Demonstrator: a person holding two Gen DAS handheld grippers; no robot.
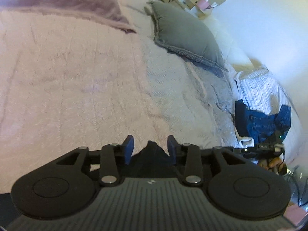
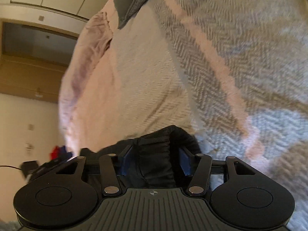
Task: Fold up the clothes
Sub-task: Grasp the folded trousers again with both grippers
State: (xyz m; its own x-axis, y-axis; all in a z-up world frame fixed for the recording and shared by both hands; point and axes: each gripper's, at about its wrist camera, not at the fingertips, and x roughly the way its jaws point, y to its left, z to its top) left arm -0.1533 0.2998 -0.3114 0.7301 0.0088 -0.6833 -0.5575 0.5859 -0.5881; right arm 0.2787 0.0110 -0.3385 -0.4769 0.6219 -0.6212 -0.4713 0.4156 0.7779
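I judge this the moment to carry the dark garment (image 2: 154, 159) onto the bed (image 1: 77, 77) and spread it flat: keep both corners level and taut. My right gripper (image 2: 155, 161) has its jaws fairly wide, bunched cloth between them (pads seemingly pressing). My left gripper (image 1: 151, 148) stands half open, released, cloth peeking between.

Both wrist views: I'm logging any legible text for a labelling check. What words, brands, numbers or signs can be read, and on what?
No readable words or numbers.
Left gripper body: small pale mark, too small to read.
Right gripper body: small crosshair symbol, no lettering.
Black device beside the clothes pile: pale characters, too blurred to read.
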